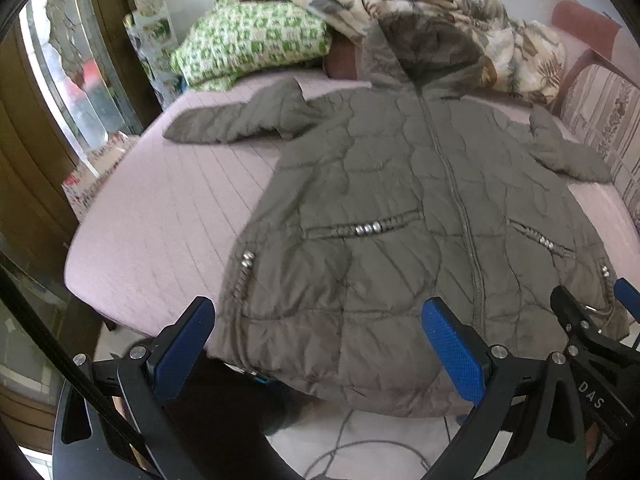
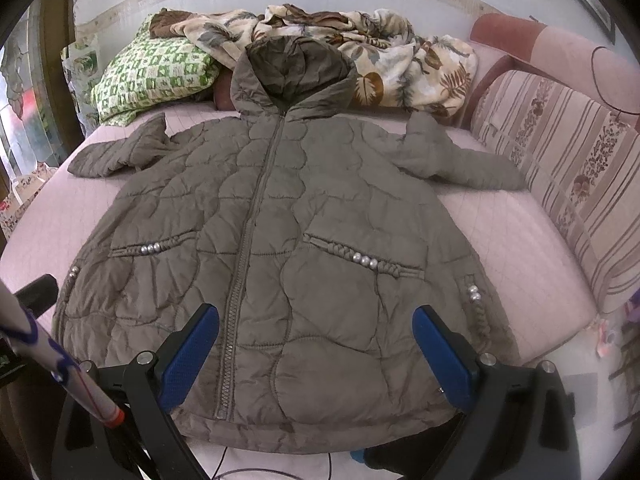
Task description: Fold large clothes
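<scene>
We've got the quilted hooded jacket (image 2: pixel 280 240) spread zip-up on the pink bed (image 2: pixel 520 248), hood at the top of frame, hem at the bottom. Right gripper (image 2: pixel 316 354) hangs released over the hem's middle; left gripper (image 1: pixel 318 354), also released, nearer its lower-left corner.
</scene>
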Demonstrator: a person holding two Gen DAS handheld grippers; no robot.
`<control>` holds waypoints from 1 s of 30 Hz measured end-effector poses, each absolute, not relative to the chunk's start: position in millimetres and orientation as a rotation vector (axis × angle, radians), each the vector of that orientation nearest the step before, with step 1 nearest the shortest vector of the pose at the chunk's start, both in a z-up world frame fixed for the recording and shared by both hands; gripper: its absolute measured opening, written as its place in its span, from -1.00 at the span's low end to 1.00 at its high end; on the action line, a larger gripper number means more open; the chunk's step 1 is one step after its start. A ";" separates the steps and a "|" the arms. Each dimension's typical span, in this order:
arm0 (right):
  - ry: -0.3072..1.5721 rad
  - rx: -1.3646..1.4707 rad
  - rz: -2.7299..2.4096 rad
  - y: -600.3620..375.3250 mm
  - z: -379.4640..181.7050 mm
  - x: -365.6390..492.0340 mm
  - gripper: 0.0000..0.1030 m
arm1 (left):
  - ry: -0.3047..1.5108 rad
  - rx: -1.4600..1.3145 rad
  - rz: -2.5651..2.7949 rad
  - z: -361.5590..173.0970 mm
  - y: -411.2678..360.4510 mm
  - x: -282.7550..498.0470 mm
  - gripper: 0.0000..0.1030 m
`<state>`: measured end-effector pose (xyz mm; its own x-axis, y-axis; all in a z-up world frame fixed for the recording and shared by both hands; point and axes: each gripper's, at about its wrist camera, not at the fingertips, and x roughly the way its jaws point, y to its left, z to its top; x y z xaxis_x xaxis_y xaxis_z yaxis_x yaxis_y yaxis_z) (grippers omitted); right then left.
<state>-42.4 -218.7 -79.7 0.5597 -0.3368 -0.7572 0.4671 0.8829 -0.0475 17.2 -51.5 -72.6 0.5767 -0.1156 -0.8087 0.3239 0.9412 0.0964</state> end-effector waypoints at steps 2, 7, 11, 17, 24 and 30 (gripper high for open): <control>0.864 0.167 -0.481 -220.7 -83.0 -41.3 0.93 | 0.934 0.228 -0.278 -75.6 -50.7 16.9 1.00; 0.886 0.172 -0.487 -225.0 -90.2 -38.0 0.93 | 0.935 0.154 -0.309 -77.4 -45.8 7.7 1.00; 0.896 0.175 -0.497 -229.4 -93.6 -37.5 0.93 | 0.902 0.119 -0.278 -81.2 -36.6 -15.7 1.00; 0.905 0.188 -0.524 -235.6 -96.0 -40.1 0.93 | 0.891 0.163 -0.370 -84.4 -34.5 -52.7 1.00; 0.893 0.173 -0.530 -230.6 -89.5 -45.9 0.92 | 0.881 0.108 -0.437 -76.3 -26.7 -60.9 1.00; 0.869 0.156 -0.543 -223.1 -77.9 -54.8 0.93 | 0.853 0.119 -0.527 -66.3 -30.7 -75.7 1.00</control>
